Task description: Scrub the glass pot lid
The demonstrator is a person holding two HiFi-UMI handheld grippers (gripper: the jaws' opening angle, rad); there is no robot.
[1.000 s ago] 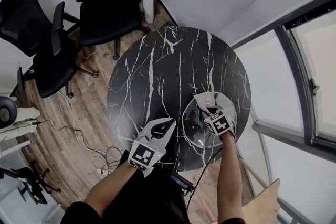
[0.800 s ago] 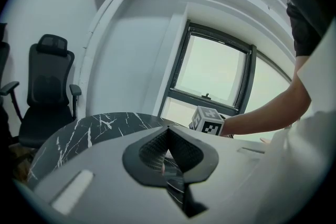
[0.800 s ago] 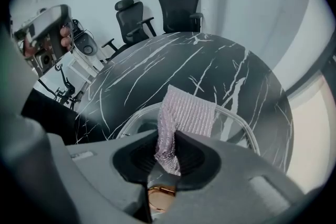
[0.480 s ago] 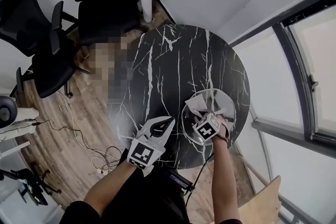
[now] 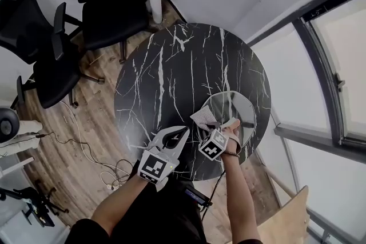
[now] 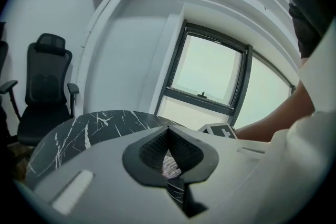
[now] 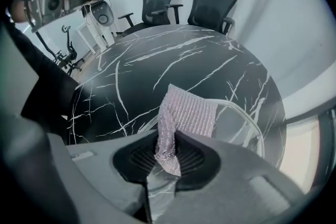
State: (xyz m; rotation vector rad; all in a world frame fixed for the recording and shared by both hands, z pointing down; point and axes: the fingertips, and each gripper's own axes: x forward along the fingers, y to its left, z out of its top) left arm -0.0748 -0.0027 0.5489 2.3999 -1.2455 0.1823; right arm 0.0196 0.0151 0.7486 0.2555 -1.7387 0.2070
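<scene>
Pinkish cloth (image 7: 185, 112) is clamped in the right gripper (image 7: 166, 150), against the glass lid (image 7: 239, 122); the left gripper (image 6: 169, 159) is pressed together.

2 black office chairs (image 5: 106, 6) beside marble table (image 5: 171, 71)

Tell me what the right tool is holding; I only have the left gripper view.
Observer: The right tool is shut on a ribbed cloth.
Operator: Where is the cloth relative to the lid?
Observer: It lies across one edge of the glass lid, which lies flat on the marble table.
Operator: Is my left tool touching the lid?
Observer: No. The head view shows the left tool beside the lid, apart from it, with the cloth between them.
</scene>
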